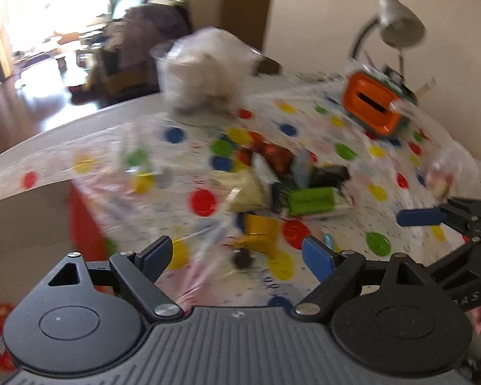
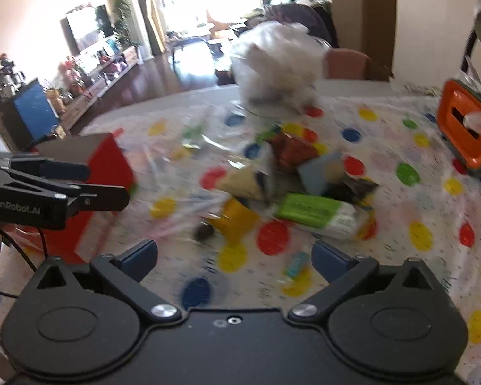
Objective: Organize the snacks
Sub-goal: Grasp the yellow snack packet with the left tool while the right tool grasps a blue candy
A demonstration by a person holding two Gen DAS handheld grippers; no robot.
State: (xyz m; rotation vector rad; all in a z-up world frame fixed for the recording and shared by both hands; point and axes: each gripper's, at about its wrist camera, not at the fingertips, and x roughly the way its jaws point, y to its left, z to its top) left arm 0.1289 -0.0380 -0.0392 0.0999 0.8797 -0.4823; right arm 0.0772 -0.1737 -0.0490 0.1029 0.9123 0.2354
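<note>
Both the left tool (image 1: 237, 256) and the right tool (image 2: 234, 260) are being held wide open and empty just short of the snack pile (image 2: 291, 186), seemingly for picking.

The left gripper (image 1: 237, 253) is showing a grey ribbed body flanked by two round black discs, with silver screws sitting just behind its blue-padded black fingers (image 1: 317, 258). The right gripper (image 2: 234, 258) is wearing an all-black body, the same silver screws and blue fingers (image 2: 332, 258). White "GenRobot.AI" lettering is running along the left gripper's side, a thin black cable trailing below it.
</note>
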